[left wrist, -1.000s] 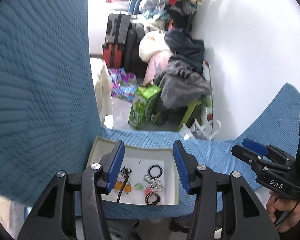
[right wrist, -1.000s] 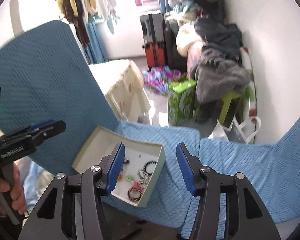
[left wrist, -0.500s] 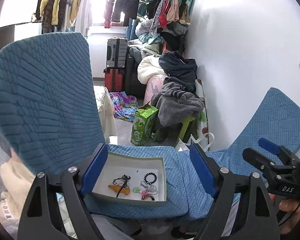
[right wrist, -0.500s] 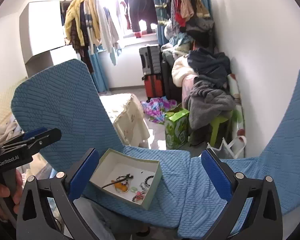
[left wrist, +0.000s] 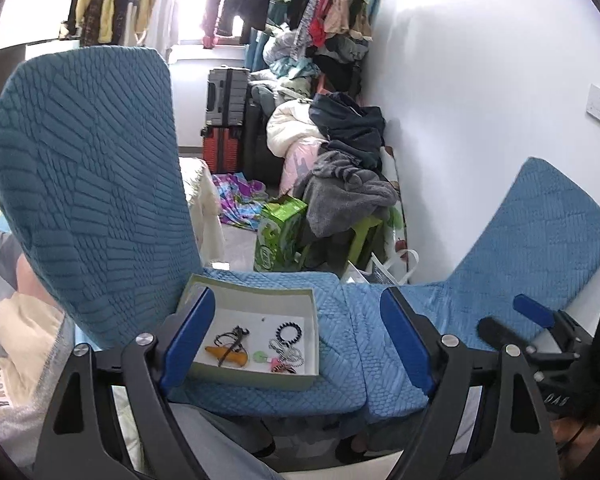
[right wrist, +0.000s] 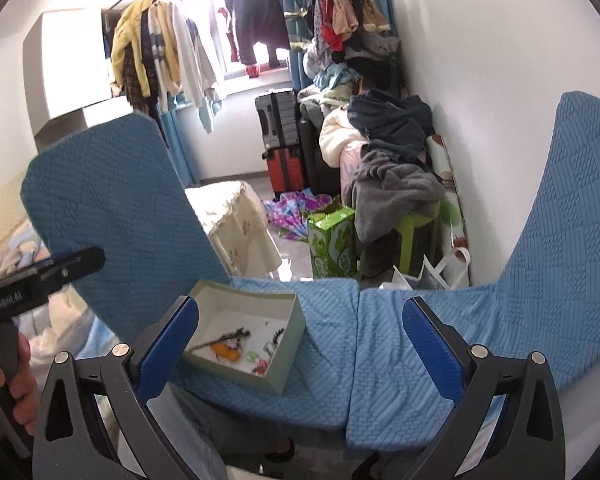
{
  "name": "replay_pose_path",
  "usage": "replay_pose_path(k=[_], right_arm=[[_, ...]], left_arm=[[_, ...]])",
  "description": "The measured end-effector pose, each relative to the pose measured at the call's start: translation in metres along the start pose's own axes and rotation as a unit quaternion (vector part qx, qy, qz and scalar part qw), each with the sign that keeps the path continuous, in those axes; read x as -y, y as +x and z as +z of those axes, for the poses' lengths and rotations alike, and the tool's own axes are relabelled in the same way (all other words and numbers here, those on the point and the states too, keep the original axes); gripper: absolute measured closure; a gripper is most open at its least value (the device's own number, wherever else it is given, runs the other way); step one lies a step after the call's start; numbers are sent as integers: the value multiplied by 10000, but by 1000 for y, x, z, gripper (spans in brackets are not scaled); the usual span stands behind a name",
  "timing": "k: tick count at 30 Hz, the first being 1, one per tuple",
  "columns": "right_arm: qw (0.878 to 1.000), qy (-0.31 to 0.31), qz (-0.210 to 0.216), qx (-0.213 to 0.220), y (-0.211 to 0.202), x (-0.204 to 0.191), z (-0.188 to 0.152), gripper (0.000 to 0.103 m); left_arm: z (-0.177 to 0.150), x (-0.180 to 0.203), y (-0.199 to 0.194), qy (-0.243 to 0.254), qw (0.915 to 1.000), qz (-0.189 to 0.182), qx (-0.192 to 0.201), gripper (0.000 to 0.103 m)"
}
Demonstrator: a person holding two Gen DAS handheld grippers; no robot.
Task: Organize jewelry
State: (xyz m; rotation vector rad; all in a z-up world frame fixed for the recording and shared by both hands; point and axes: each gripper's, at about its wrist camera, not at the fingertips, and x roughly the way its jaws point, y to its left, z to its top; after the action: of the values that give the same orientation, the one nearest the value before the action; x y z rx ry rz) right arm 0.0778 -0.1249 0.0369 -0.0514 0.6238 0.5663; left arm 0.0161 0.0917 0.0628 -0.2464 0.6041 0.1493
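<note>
Two blue cushioned seats (left wrist: pixel 340 360) stand side by side. On the left one rests an open pale green box (left wrist: pixel 256 374), well apart from both tools. Inside the box lie an orange piece (left wrist: pixel 230 356), a black bead bracelet (left wrist: pixel 289 331), a pale chain (left wrist: pixel 288 354) and a small green piece (left wrist: pixel 260 357). The left gripper (left wrist: pixel 296 340) and the right gripper (right wrist: pixel 300 350) are spread wide and hold nothing.

Green carton (left wrist: pixel 278 232) beside grey clothes heap (left wrist: pixel 346 196).
</note>
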Motion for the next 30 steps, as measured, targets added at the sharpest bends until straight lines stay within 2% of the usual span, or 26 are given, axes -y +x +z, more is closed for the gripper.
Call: replay_pose_path(k=[3, 6, 11, 15, 21, 30], right_arm=[[10000, -7, -1, -74, 1, -4, -11, 1], [10000, 46, -66, 40, 0, -5, -17, 1], [9997, 156, -170, -19, 4, -3, -27, 1], [9994, 218, -242, -120, 11, -1, -34, 1], [9986, 306, -290, -317, 18, 3, -45, 1], [9982, 310, -391, -340, 19, 6, -48, 1]], left_arm=[[-6, 4, 5, 61, 10000, -18, -75, 18], [-12, 6, 8, 111, 9999, 50, -78, 18], [-24, 2, 17, 80, 9995, 48, -301, 18], [-31, 3, 21, 228, 9988, 262, -338, 18], [-42, 2, 29, 131, 9985, 247, -475, 18], [-49, -2, 39, -23, 9974, 263, -665, 18]])
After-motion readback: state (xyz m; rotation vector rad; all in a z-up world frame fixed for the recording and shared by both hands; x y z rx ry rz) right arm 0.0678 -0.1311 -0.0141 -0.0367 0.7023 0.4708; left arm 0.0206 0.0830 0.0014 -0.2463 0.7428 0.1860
